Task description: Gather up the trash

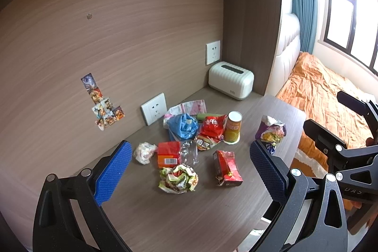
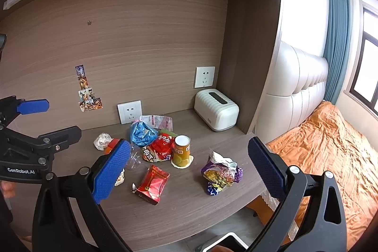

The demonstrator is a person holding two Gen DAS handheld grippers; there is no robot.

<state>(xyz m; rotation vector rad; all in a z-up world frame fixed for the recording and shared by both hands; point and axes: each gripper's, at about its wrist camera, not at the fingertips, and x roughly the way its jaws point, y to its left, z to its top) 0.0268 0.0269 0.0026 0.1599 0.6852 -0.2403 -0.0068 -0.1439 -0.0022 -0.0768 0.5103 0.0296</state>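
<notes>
Location: you are in a home bedroom.
Right of frame: bed (image 2: 330,145), padded headboard (image 2: 297,86), curtain (image 2: 335,39); centre: built-in desk (image 2: 189,216).

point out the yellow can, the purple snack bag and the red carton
yellow can (image 2: 181,151), right wrist view, on its yellow side
purple snack bag (image 2: 221,175), right wrist view, on its crumpled front
red carton (image 1: 227,167), left wrist view, on its red top face

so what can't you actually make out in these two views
- Orange box: right wrist view, mostly hidden behind the right gripper's blue finger.
- Crumpled green wrapper: clear in the left wrist view; in the right, only a sliver shows past that finger.
- White object at the bottom edge: cut off, unidentifiable.
- Print on the purple snack bag: too small to read.
</notes>
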